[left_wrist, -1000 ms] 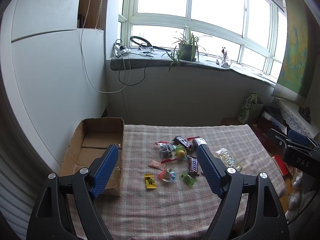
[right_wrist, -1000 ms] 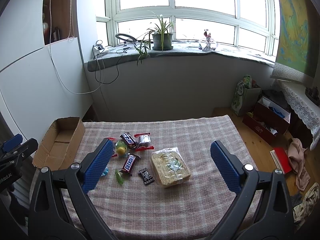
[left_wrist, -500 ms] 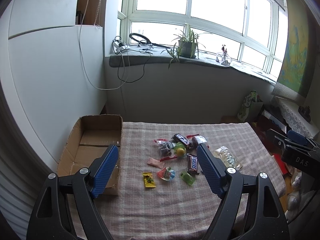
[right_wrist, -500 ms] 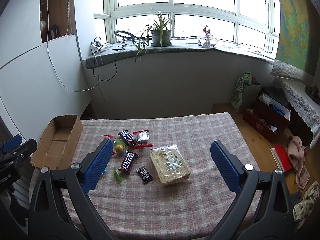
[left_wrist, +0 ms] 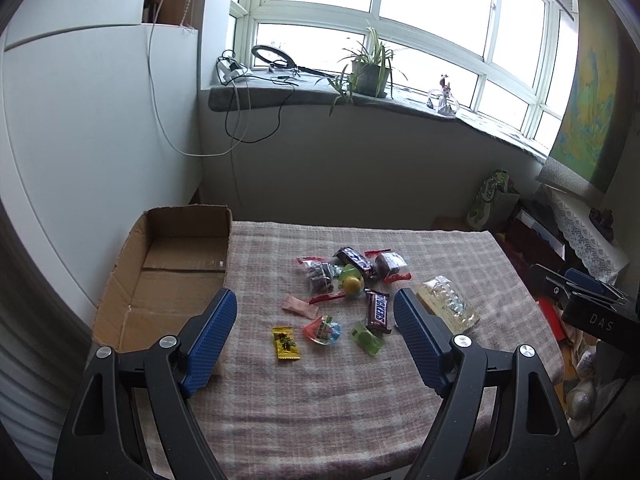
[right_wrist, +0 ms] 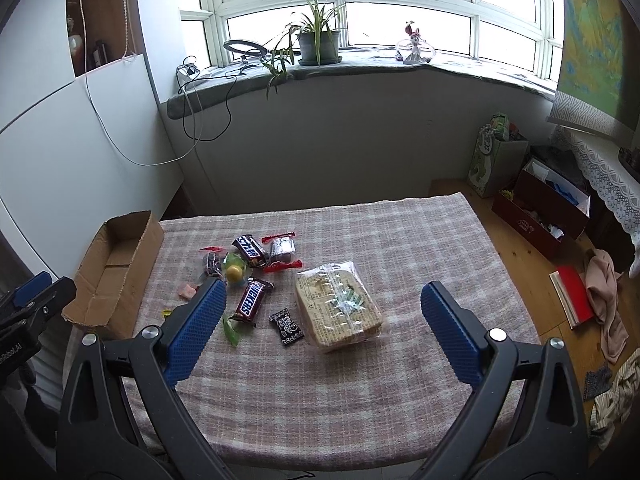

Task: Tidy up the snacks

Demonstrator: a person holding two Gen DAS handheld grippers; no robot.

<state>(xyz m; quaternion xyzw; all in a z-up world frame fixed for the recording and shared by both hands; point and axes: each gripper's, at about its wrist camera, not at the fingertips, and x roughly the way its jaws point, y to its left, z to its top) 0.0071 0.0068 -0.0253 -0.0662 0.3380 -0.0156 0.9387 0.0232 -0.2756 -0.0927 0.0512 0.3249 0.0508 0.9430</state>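
Cardboard box sits empty at the table's left edge, ready for the snacks heaped mid-cloth (wafers alongside). Left gripper and right gripper hover above, jaws wide, holding nothing.

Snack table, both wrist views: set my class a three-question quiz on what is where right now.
1. True or false: the cardboard box already holds snacks.
2. Which lies nearest the wafer pack? A) Snickers bar B) small black packet C) yellow candy
3. Fill in: the jaws of the left gripper and right gripper are both ___.

Key: 1 false, the box shows only bare cardboard; 2 B; 3 open.
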